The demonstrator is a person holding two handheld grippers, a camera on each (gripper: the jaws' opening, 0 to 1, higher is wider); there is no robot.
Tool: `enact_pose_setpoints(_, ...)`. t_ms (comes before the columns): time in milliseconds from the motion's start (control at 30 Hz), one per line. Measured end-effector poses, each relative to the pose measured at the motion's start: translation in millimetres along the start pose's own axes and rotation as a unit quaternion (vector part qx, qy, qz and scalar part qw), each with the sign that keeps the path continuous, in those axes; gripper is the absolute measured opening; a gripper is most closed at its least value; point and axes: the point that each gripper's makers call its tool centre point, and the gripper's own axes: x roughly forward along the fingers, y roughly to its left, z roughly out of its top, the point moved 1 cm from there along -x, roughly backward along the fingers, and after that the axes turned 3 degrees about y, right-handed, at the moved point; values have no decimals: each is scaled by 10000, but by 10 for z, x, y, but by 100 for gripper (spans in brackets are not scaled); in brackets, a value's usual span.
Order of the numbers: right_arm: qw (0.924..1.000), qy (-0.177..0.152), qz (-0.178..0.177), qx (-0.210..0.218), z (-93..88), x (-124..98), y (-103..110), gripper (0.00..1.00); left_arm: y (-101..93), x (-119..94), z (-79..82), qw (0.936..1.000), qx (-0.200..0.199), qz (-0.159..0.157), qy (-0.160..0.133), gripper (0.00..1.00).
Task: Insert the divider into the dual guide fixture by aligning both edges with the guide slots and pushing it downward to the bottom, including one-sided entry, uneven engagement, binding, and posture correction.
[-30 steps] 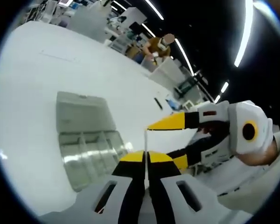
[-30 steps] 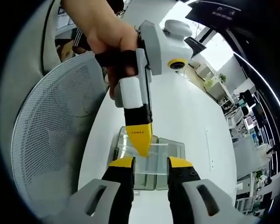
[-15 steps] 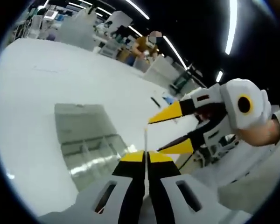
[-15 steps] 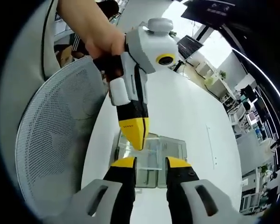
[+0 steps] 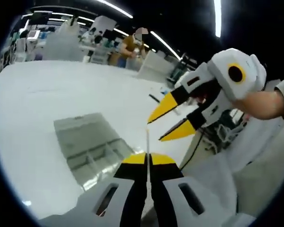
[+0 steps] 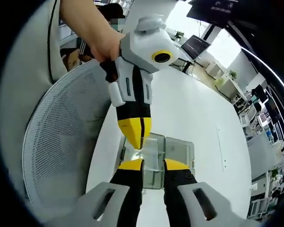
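Divider (image 5: 147,142) pinched in left gripper (image 5: 147,158) above white table (image 5: 47,94).

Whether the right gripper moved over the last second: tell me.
Yes: against the clear box, the right gripper has swung upward, its jaws narrowing.

white table (image 5: 33,109), mesh chair (image 6: 61,142), ceiling strip lights (image 5: 217,16)

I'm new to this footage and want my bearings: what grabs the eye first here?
In the left gripper view, the left gripper pinches a thin white divider edge-on, above the clear fixture on the white table. The right gripper, yellow-tipped and open, hovers beside the divider's top. In the right gripper view a white mesh chair stands by the table.
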Motion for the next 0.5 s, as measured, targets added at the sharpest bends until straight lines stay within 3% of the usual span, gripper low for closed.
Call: enact_pose_setpoints(500, 9978, 54, 654, -118, 11, 34, 83, 5, -100, 18, -4, 9967, 802, -99, 56, 0)
